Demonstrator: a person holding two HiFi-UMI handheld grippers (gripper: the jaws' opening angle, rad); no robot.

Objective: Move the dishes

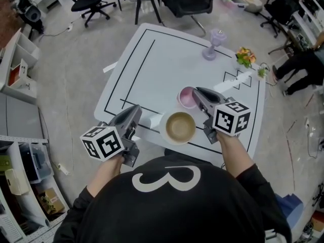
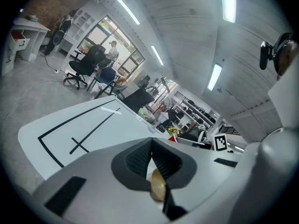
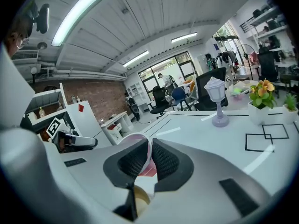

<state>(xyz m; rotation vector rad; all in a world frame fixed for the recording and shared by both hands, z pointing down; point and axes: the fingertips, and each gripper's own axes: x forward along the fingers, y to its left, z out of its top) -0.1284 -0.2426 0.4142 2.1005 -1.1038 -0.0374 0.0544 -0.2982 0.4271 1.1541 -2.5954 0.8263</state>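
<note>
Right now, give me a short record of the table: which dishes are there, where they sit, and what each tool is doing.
surface: white table with black line markings
right tool: jaws closed on the rim of the round pink bowl
left tool: jaws together, gripping nothing
free dish: round tan bowl at the near table edge, between the two tools, held by neither
far side: lilac stemmed glass, upright; small pot of orange flowers beside it

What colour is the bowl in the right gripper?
The bowl is pink, clearest in the head view.
</note>
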